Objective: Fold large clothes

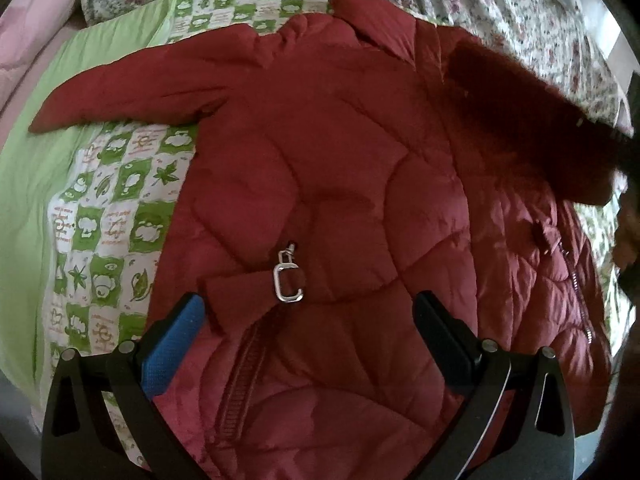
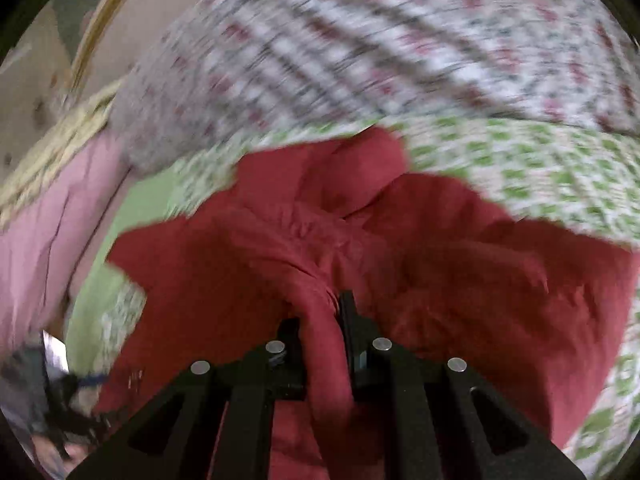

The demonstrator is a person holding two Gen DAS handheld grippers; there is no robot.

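A dark red quilted jacket [image 1: 328,184] lies spread on a bed, one sleeve [image 1: 120,96] stretched out to the left and a silver zipper pull [image 1: 289,278] near its middle. My left gripper [image 1: 308,324] hovers open just above the jacket's lower front, nothing between its blue and black pads. At the right a raised, shadowed fold of the jacket [image 1: 532,120] hangs in the air. In the blurred right wrist view my right gripper [image 2: 320,320] is shut on a bunched fold of the red jacket [image 2: 328,344], with the rest of the jacket [image 2: 460,272] trailing from it.
The jacket rests on a green and white patterned quilt [image 1: 108,216] with a plain green border [image 1: 24,208]. A floral cover [image 1: 480,4] lies beyond it and pink bedding [image 1: 28,32] at far left. Something dark shows at the right edge [image 1: 630,220].
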